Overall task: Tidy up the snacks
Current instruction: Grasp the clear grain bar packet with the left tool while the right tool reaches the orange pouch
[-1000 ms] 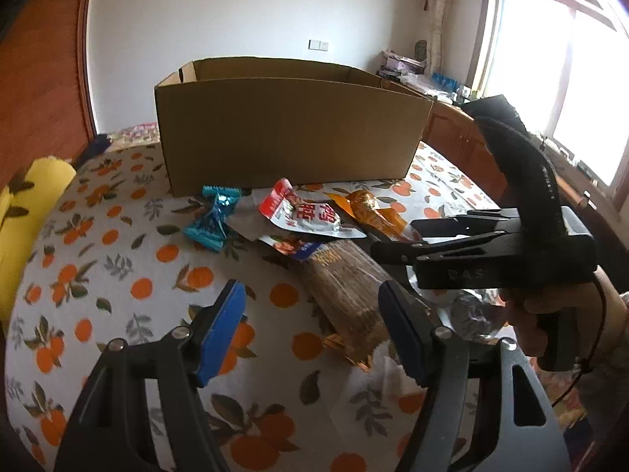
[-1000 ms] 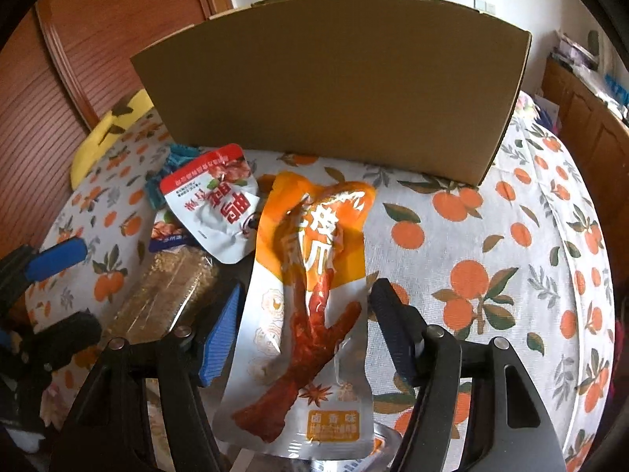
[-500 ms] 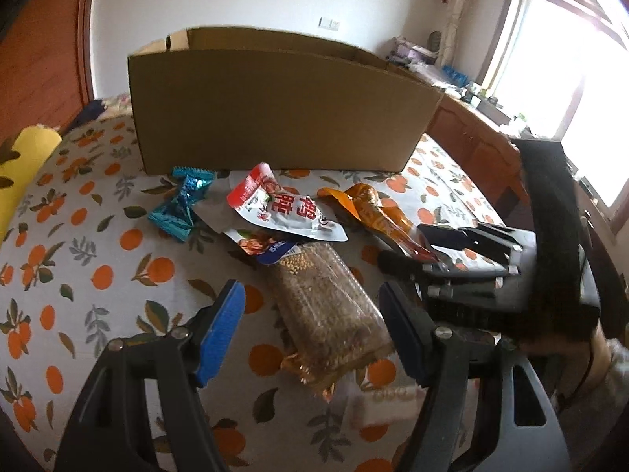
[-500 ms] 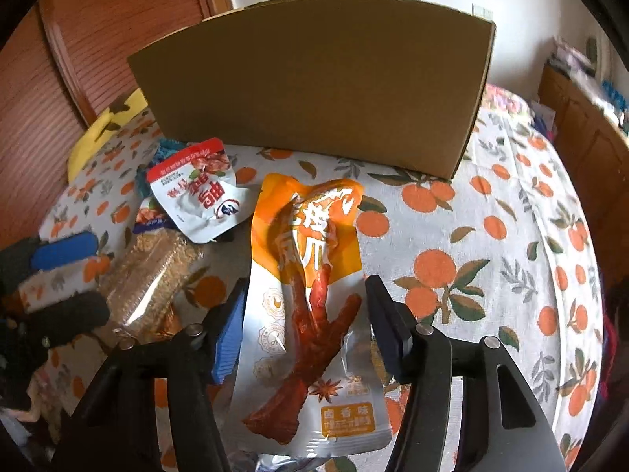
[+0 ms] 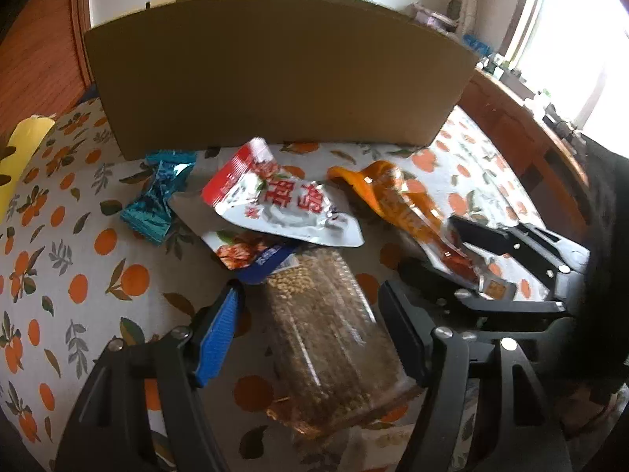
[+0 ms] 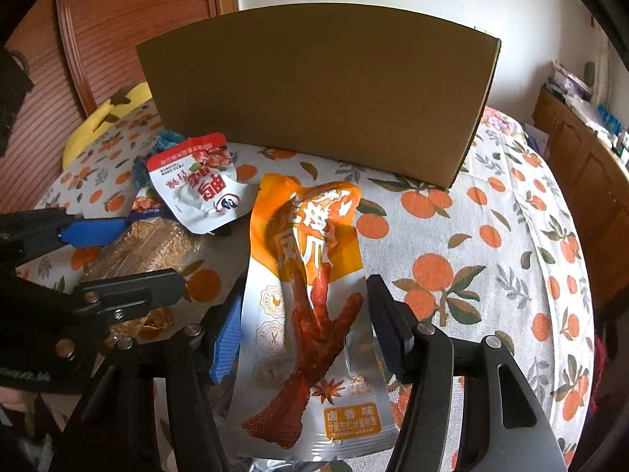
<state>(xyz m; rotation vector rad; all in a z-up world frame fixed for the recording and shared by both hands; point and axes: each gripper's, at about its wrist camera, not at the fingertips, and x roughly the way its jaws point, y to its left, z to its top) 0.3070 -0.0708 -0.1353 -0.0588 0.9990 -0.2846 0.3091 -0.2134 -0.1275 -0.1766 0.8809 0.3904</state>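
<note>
My left gripper (image 5: 314,330) is open, its jaws either side of a long clear pack of brown grain bars (image 5: 334,338) lying on the orange-print tablecloth. My right gripper (image 6: 304,322) is open around an orange and silver chicken-foot pouch (image 6: 310,295), which also shows in the left wrist view (image 5: 409,212). A red and white pouch (image 5: 283,200) overlaps a small blue-edged packet (image 5: 251,253). A teal candy wrapper (image 5: 157,200) lies left of them. A brown cardboard box (image 5: 275,74) stands behind the snacks.
A yellow cushion (image 5: 19,153) lies at the left table edge. A wooden cabinet (image 6: 589,165) with clutter runs along the right under a bright window (image 5: 570,39). A wooden door (image 6: 129,23) stands behind the box.
Both grippers have moved forward and lower over their packs. The left jaws now straddle the grain bar pack. The right jaws reach further along the orange pouch.
</note>
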